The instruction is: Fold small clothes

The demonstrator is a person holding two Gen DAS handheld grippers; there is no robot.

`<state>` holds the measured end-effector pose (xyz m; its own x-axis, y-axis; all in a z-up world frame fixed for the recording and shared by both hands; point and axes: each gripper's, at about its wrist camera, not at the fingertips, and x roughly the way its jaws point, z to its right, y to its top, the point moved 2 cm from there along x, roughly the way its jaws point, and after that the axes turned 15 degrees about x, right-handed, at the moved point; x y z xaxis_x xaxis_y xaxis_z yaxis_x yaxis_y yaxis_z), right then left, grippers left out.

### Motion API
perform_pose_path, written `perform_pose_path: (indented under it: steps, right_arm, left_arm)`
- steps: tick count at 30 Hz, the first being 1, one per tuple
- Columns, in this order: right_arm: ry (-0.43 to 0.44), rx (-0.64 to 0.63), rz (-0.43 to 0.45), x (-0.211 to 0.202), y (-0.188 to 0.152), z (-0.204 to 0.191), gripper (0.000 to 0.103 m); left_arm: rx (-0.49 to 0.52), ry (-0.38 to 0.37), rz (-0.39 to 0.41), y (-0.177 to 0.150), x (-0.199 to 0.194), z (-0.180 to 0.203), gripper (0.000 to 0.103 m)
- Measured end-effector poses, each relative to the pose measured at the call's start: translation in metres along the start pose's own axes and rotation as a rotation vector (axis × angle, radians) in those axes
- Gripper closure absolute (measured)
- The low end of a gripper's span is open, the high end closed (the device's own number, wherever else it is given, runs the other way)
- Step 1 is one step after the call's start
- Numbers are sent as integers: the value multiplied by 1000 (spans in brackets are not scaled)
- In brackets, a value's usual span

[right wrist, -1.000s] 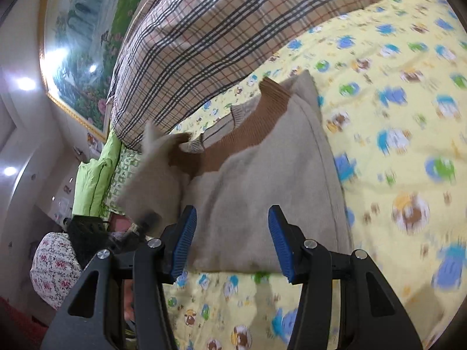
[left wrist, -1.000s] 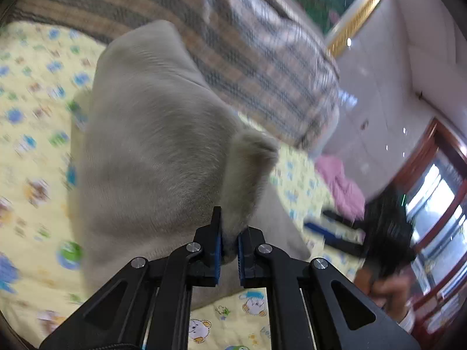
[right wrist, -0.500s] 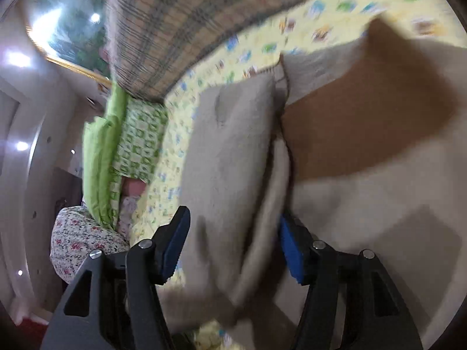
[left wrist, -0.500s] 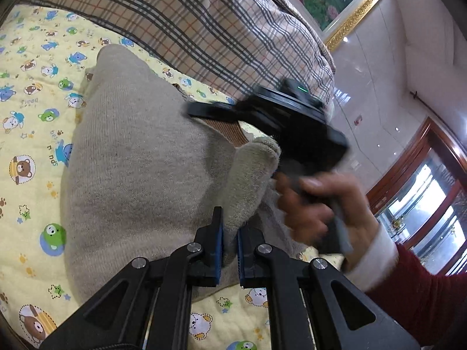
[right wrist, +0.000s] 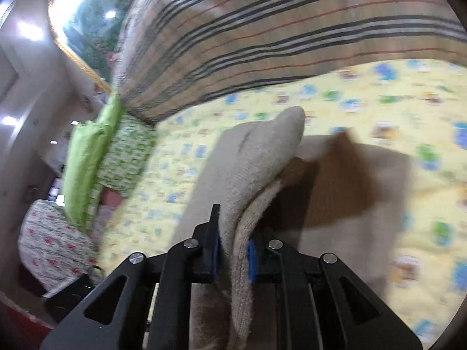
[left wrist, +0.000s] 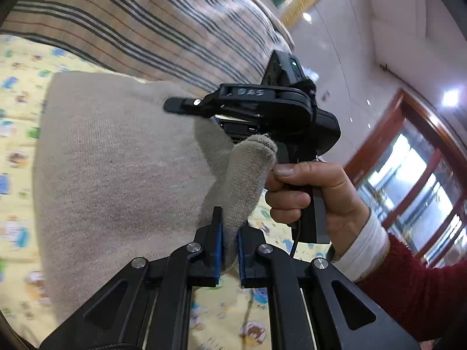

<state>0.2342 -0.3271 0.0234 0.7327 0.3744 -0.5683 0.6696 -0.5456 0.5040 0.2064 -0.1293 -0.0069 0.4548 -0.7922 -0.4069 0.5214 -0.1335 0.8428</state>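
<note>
Left gripper [left wrist: 229, 252] clamped tight on a knit fold, pointing slightly down. Right gripper [right wrist: 232, 250] jaws just closed, pads now pinching a thick fold. Right hand [left wrist: 315, 195] wraps its handle, red sleeve [left wrist: 420, 285], white cuff.

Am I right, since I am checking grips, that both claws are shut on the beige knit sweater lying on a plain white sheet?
Not quite. The sheet is yellow with cartoon prints, as the right wrist view shows. Both the left claw and right claw are shut on the beige knit sweater.
</note>
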Motion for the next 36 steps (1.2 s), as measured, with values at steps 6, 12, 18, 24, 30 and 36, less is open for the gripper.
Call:
perform_pose_path:
  steps: [6, 12, 18, 24, 30, 36]
  right_arm:
    - [-142, 50, 3, -9, -15, 56, 87]
    - [-180, -15, 83, -17, -20, 55, 86]
    - [-116, 112, 90, -25, -21, 80, 77]
    - [-103, 119, 129, -49, -39, 75, 44]
    - [-70, 177, 122, -54, -53, 87, 39]
    - [-13, 244, 106, -48, -58, 98, 32]
  left_arm:
    - [0, -48, -97, -16, 39, 12, 96]
    - [-38, -36, -150, -28, 54, 0, 94]
    - [-58, -18, -164, -29, 44, 2, 79]
    - [-84, -3, -145, -33, 4, 10, 53]
    - [-154, 108, -70, -28, -48, -16, 21]
    - [-240, 202, -76, -21, -58, -64, 21]
